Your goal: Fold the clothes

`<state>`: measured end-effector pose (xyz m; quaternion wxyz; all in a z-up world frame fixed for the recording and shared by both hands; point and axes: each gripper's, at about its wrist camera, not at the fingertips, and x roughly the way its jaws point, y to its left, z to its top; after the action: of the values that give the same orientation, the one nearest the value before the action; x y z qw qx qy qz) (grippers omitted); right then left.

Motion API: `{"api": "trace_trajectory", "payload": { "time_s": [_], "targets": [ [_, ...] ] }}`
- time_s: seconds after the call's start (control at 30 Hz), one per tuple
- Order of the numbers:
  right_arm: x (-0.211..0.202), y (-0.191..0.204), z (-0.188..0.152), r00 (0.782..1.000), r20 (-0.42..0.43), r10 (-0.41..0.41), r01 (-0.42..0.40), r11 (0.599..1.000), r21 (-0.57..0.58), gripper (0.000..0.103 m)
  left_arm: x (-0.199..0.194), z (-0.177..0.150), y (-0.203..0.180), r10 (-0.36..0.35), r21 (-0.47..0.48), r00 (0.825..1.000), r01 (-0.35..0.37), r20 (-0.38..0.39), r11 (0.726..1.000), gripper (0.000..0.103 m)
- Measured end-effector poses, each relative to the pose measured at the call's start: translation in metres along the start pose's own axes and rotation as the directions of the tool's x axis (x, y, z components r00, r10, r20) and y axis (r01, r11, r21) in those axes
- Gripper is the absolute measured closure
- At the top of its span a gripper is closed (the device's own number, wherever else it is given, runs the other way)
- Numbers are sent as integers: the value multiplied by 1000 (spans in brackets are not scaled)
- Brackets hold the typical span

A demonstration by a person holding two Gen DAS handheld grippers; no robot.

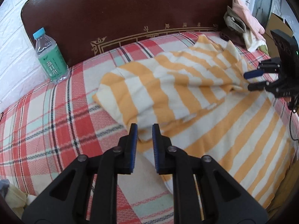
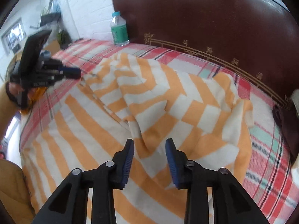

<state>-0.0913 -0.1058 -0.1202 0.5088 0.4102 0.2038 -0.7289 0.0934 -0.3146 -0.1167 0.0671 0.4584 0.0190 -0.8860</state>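
Note:
An orange-and-white striped garment (image 1: 168, 93) lies on the plaid bed cover (image 1: 46, 127), its upper part folded over toward the headboard; it also fills the right wrist view (image 2: 149, 102). My left gripper (image 1: 144, 128) is open and empty, just above the garment's near left edge. It also shows in the right wrist view (image 2: 74, 72), blurred. My right gripper (image 2: 150, 143) is open and empty over the garment's rumpled right part. It also shows in the left wrist view (image 1: 250, 81) at the garment's far right edge.
A water bottle (image 1: 50, 56) with a green label stands at the back left against the dark red headboard (image 1: 130, 9). A pile of other clothes (image 1: 243, 24) sits at the back right corner. A white brick wall (image 1: 11, 46) is on the left.

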Motion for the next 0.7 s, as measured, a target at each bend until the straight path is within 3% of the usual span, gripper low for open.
{"api": "trace_trajectory", "payload": {
  "time_s": [0.03,0.1,0.13,0.2,0.3,0.33,0.37,0.43,0.47,0.5,0.53,0.6,0.7],
  "targets": [
    [-8,-6,-3,1000,26,-3,2,999,34,67,-1,-3,-5,-3,14,1000,3,9,1000,72],
    [-26,-22,-11,995,95,-29,19,994,112,64,-2,-6,-17,0,61,1000,-2,30,998,36],
    [-34,-30,-15,991,121,-58,39,988,150,61,0,-5,-25,9,94,999,-12,38,995,34],
    [-34,-45,-17,986,118,-115,87,972,217,57,7,-1,-36,28,145,999,-34,44,989,34],
    [-18,-53,-16,984,58,-170,153,961,229,56,28,8,-37,46,126,999,-48,14,991,35],
    [-9,-51,-15,979,28,-203,193,959,205,56,34,9,-35,55,108,998,-55,2,993,38],
    [-1,-49,-14,972,-1,-237,233,956,180,56,39,9,-33,68,93,998,-67,-12,993,51],
    [13,-47,-13,962,-27,-272,273,953,130,56,41,8,-28,83,71,996,-81,-24,994,56],
    [15,-46,-12,959,-22,-282,283,952,115,58,38,8,-27,84,62,996,-83,-21,995,59],
    [15,-46,-11,958,-16,-288,288,952,103,72,36,7,-26,93,59,995,-92,-21,994,62],
    [13,-46,-9,959,-8,-283,283,954,101,92,33,6,-26,103,58,994,-102,-22,993,64],
    [2,-51,-8,963,23,-269,264,957,122,91,27,3,-25,126,48,992,-125,-18,991,68],
    [-13,-62,-5,952,72,-297,282,944,170,92,22,-5,-14,168,-13,986,-168,-16,986,73]
  ]
}}
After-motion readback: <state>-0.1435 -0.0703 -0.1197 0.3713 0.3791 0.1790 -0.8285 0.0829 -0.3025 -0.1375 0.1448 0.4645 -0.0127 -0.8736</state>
